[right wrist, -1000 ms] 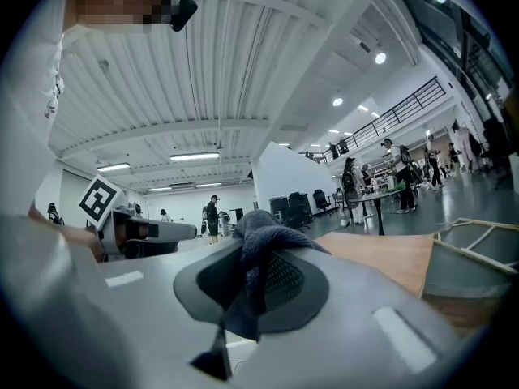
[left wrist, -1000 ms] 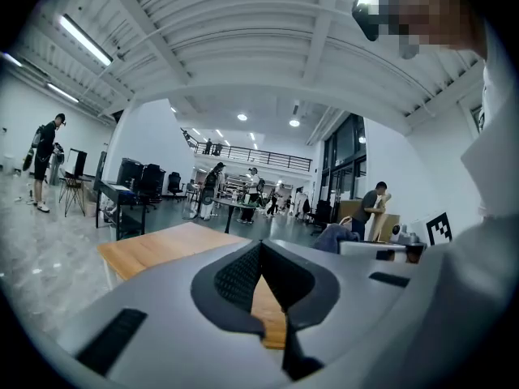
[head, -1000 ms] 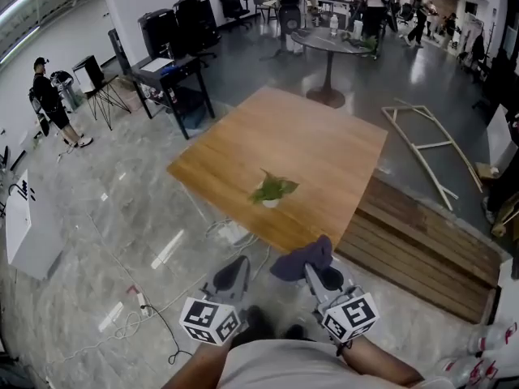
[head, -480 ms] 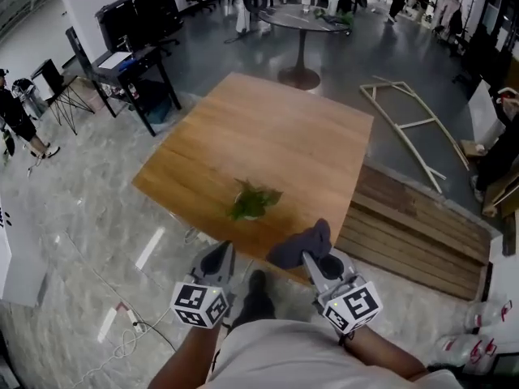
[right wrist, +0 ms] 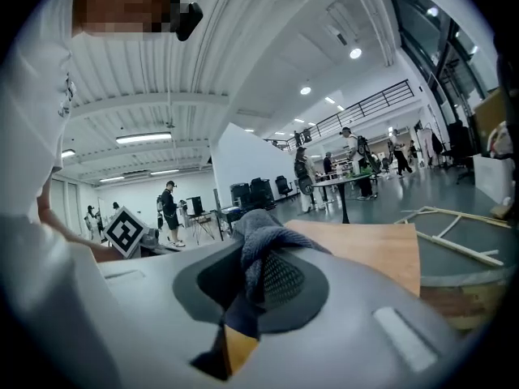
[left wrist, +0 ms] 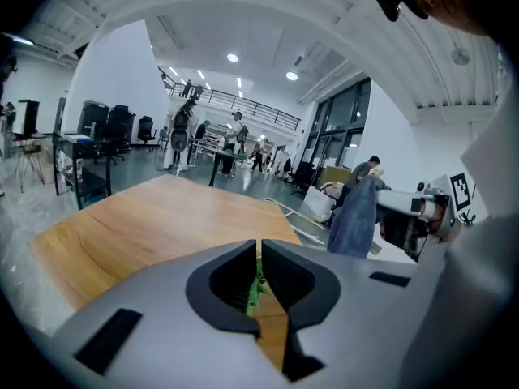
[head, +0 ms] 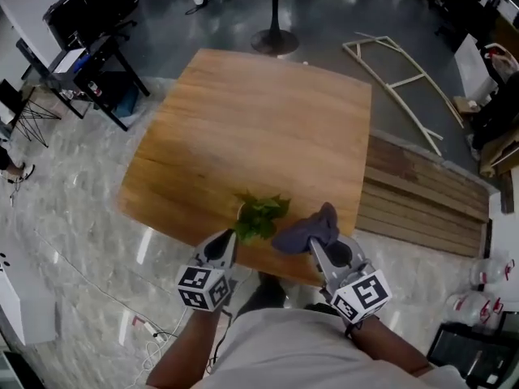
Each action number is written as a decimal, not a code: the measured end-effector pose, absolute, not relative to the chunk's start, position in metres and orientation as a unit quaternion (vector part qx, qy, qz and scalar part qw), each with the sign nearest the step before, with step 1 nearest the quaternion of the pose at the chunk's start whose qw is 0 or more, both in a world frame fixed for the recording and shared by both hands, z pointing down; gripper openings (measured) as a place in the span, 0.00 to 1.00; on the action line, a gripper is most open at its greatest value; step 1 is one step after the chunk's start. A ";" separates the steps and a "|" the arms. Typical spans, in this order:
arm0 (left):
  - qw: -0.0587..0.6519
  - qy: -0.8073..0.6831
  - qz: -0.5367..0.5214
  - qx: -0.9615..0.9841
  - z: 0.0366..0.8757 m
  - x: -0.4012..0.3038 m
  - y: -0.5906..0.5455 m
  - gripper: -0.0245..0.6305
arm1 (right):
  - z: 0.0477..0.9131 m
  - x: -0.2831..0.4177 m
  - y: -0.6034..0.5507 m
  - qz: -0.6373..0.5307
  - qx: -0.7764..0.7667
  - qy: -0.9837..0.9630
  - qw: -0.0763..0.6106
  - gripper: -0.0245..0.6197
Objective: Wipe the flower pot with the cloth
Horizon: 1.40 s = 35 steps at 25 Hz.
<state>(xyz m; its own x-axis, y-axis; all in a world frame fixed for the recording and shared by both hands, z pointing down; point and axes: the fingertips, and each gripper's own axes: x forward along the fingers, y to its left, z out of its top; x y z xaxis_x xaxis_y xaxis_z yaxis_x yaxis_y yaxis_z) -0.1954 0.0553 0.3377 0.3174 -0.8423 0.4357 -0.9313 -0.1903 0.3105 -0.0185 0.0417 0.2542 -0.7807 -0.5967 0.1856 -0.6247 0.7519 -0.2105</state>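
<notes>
**Small plant near the counter's edge, cloth coming in beside it**

The flower pot (head: pixel 258 215), mostly hidden under its green leaves, stands just ahead of the left hand-held gripper (head: pixel 230 235) and just beside the cloth (head: pixel 306 230). It sits on the counter (head: pixel 259 120) near the edge closest to both hand-held grippers. The right hand-held gripper (head: pixel 318 248) is clamped on the bunched grey cloth, while the left one has its jaws pressed together with nothing between them. To my eye the pot looks light, so a one-sided wipe could slide or tip it toward that edge. The closed left hand-held gripper cannot brace it until it opens. The cloth may also drag on the leaves, or hard jaw tips may knock the pot where the cloth does not cover them.
</notes>
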 end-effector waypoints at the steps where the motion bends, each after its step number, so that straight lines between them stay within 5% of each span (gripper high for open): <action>1: 0.270 -0.572 0.094 0.769 0.346 -0.201 0.045 0.05 | 0.259 -0.021 0.033 0.135 0.336 -0.931 0.055 0.09; 16: 0.337 -0.477 0.284 0.760 0.487 -0.209 -0.043 0.20 | 0.345 0.024 -0.019 0.216 0.436 -0.871 0.064 0.09; 26: 0.357 -0.434 0.351 0.749 0.541 -0.197 -0.060 0.20 | 0.395 0.044 -0.019 0.266 0.466 -0.842 0.061 0.09; 30: 0.375 -0.436 0.340 0.744 0.551 -0.198 -0.060 0.08 | 0.407 0.036 -0.017 0.275 0.459 -0.843 0.060 0.09; 35: 0.400 -0.454 0.303 0.736 0.552 -0.198 -0.057 0.07 | 0.432 0.019 -0.014 0.278 0.428 -0.856 0.081 0.09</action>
